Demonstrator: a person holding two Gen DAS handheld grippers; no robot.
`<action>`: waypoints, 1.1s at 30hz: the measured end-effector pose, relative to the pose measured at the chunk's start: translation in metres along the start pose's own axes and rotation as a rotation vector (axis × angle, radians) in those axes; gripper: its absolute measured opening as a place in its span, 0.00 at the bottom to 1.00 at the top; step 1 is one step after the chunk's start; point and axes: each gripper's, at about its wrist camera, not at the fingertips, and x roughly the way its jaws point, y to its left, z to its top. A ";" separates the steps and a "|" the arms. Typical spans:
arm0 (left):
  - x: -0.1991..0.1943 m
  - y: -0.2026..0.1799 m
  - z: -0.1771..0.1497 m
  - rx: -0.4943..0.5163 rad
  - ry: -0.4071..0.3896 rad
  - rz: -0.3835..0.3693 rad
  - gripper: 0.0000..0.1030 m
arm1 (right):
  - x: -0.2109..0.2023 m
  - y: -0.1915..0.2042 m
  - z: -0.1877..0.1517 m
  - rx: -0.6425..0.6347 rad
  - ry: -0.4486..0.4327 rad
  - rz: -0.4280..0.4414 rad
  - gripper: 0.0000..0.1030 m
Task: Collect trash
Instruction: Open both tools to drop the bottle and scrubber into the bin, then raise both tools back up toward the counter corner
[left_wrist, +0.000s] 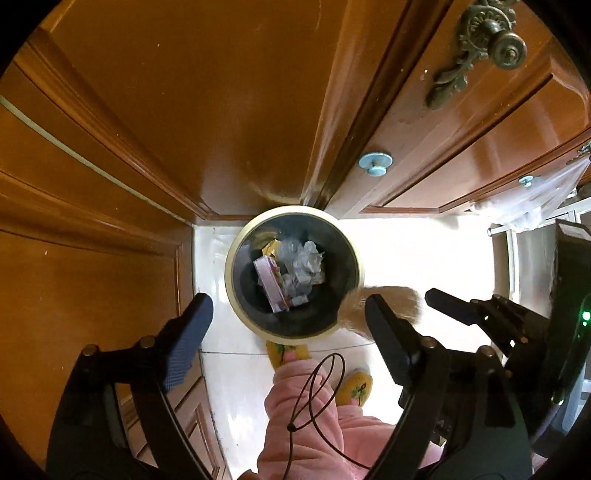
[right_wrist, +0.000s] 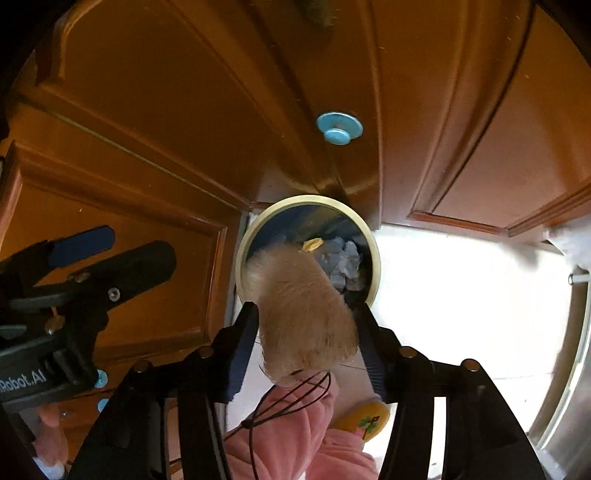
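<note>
Downward views from both wrist cameras over a round bin (left_wrist: 293, 273) with a cream rim, standing on a pale tiled floor (left_wrist: 424, 254) in the corner formed by brown wooden cabinet doors (left_wrist: 184, 110).

Left tool (left_wrist: 288, 325): its two dark fingers (left_wrist: 190, 332) stand wide apart, with nothing between them, one on either side of the near rim of the bin. The bin interior is dark and already holds crumpled clear plastic (left_wrist: 303, 264), a pale pink-and-white carton (left_wrist: 271, 282) and a scrap of yellow wrapper (left_wrist: 271, 248).

Right tool (right_wrist: 306, 332): its fingers (right_wrist: 242, 343) flank a tan, fuzzy, oblong item (right_wrist: 301, 314), which hangs over the near edge of the bin mouth. The item is blurred, and the fingers appear to stand just clear of its sides rather than pressing on it, so it looks released; contact on the right side cannot be ruled out. In the left wrist view the same item (left_wrist: 388, 299) shows as a blurred tan patch beside the bin rim, partly behind the left tool's right finger.

A light blue knob (right_wrist: 338, 129) sits on the cabinet door above the bin, and an ornate metal handle (left_wrist: 487, 40) on the door further right. Below the tools appear a pink fleece garment (left_wrist: 314, 424), a thin dark looped cord (left_wrist: 321, 391) and yellow slippers (left_wrist: 356, 387) on the floor.
</note>
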 end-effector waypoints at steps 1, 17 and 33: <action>-0.001 0.000 0.000 0.003 0.002 0.004 0.80 | 0.000 0.001 0.001 -0.004 -0.002 0.000 0.55; -0.120 0.007 -0.007 0.023 -0.020 0.032 0.80 | -0.096 0.014 -0.007 0.003 -0.020 0.004 0.56; -0.349 -0.001 -0.008 0.050 -0.252 0.008 0.80 | -0.326 0.065 -0.001 -0.073 -0.235 0.010 0.58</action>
